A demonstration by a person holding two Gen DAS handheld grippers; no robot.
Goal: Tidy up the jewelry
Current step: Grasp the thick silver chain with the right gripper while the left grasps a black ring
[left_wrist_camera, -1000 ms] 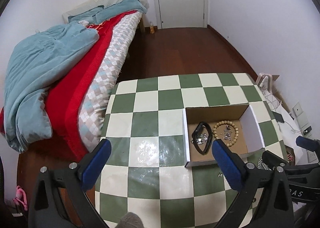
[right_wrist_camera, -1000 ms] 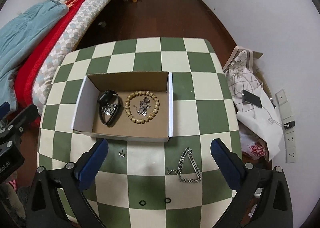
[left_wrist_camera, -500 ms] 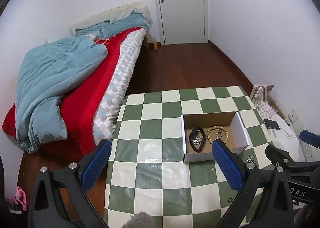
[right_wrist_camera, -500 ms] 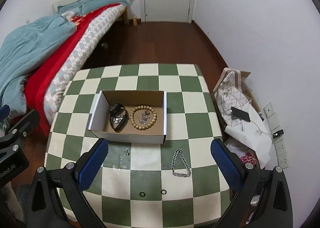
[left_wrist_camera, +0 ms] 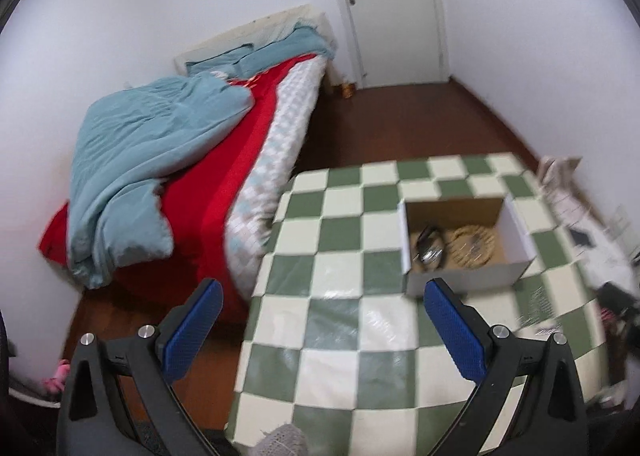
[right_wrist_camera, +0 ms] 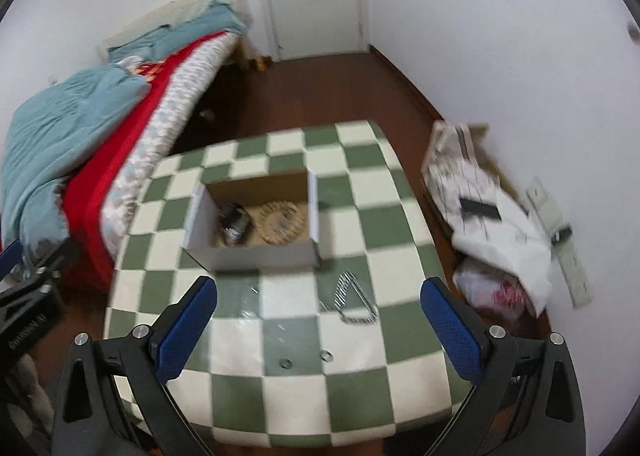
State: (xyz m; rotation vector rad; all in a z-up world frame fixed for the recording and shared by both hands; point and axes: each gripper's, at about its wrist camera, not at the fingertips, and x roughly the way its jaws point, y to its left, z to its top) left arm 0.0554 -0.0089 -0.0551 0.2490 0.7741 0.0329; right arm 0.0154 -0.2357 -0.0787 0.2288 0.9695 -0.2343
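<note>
An open cardboard box [right_wrist_camera: 256, 252] [left_wrist_camera: 516, 226] stands on the green-and-white checked table [right_wrist_camera: 360, 388] [left_wrist_camera: 336, 320]. Inside lie a black bracelet [right_wrist_camera: 235, 222] [left_wrist_camera: 430, 248] and a wooden bead bracelet [right_wrist_camera: 280, 221] [left_wrist_camera: 470, 246]. A silver chain [right_wrist_camera: 354, 302] lies on the table in front of the box, with two small rings [right_wrist_camera: 306, 359] nearer me. My right gripper [right_wrist_camera: 318, 318] is open and empty, held high above the table's near edge. My left gripper [left_wrist_camera: 320, 322] is open and empty, high over the table's left part. The frames are motion-blurred.
A bed with red and blue bedding [left_wrist_camera: 168, 160] stands left of the table. A white door [left_wrist_camera: 392, 8] is at the back. White bags and a phone [right_wrist_camera: 480, 212] lie on the floor to the right, next to wall sockets [right_wrist_camera: 560, 232].
Both grippers have pulled up and back from the table, so the box and table look smaller and farther. Both stay open and empty. No jewelry has moved.
</note>
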